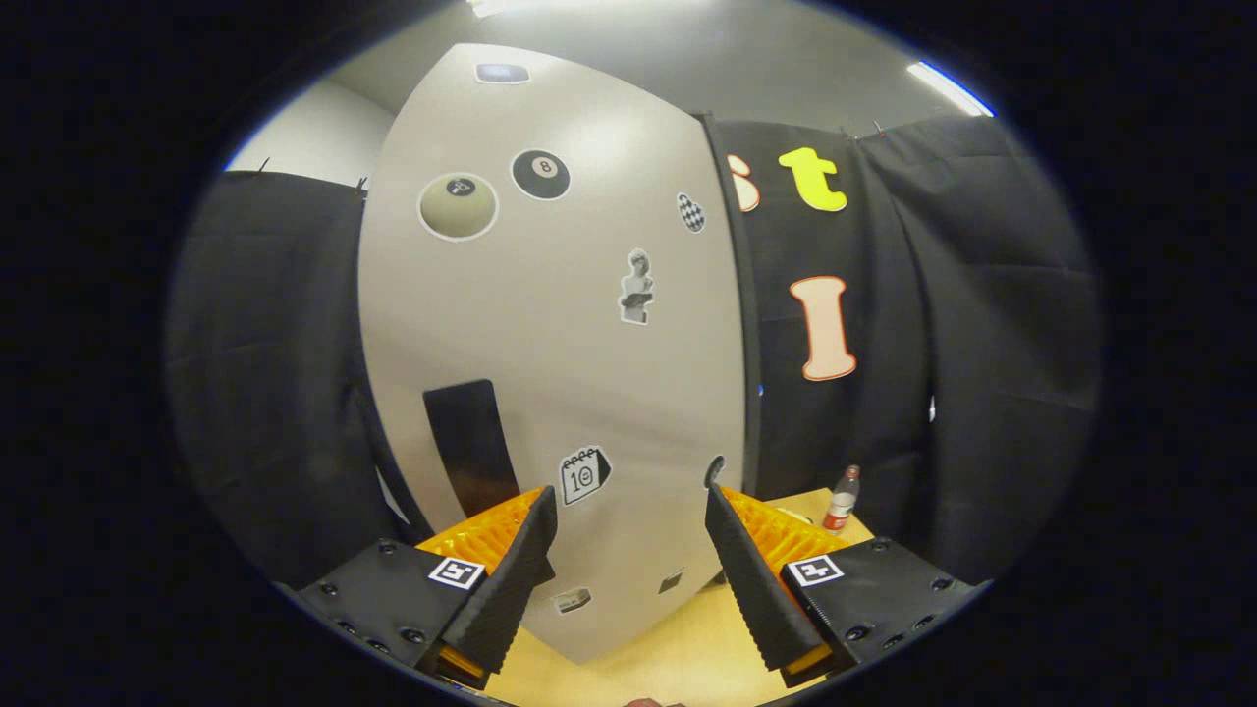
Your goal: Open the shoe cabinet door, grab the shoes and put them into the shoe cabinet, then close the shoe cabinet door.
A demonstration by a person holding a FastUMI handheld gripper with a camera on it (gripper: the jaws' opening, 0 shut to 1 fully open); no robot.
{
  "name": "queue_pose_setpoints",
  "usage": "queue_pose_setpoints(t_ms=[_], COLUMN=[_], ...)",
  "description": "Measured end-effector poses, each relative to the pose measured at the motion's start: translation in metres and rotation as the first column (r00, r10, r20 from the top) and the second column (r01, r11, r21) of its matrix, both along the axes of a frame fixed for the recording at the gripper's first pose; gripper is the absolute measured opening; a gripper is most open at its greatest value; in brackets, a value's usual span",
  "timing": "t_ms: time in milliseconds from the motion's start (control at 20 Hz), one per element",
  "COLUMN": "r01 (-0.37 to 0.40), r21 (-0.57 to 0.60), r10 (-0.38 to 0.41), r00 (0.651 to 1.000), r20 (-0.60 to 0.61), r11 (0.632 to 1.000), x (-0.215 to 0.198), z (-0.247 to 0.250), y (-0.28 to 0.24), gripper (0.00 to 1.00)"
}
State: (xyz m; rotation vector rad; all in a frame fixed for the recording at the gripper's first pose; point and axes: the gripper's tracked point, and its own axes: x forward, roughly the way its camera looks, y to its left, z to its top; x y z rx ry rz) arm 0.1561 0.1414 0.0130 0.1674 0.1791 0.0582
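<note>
The shoe cabinet door (550, 373) stands right in front of me, a pale grey panel covered with stickers such as a black eight-ball and a small bust. A dark vertical handle strip (471, 447) sits on the door just beyond my left finger. My gripper (630, 506) is open, its two fingers spread wide with the lower part of the door showing between them. Nothing is held. I cannot see into the cabinet.
A light wooden tabletop (687, 648) lies under the fingers. A small bottle with a red label (842, 499) stands on the table beyond my right finger. Black cloth walls surround the cabinet on both sides.
</note>
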Motion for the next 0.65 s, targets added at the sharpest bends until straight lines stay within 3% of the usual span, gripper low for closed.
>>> queue_pose_setpoints(t_ms=[650], r01=[0.005], r21=[-0.061], r10=[-0.002], r00=[0.999], r20=[0.042], r11=[0.998], x=[-0.012], z=[-0.005], y=[-0.008], gripper=[0.97])
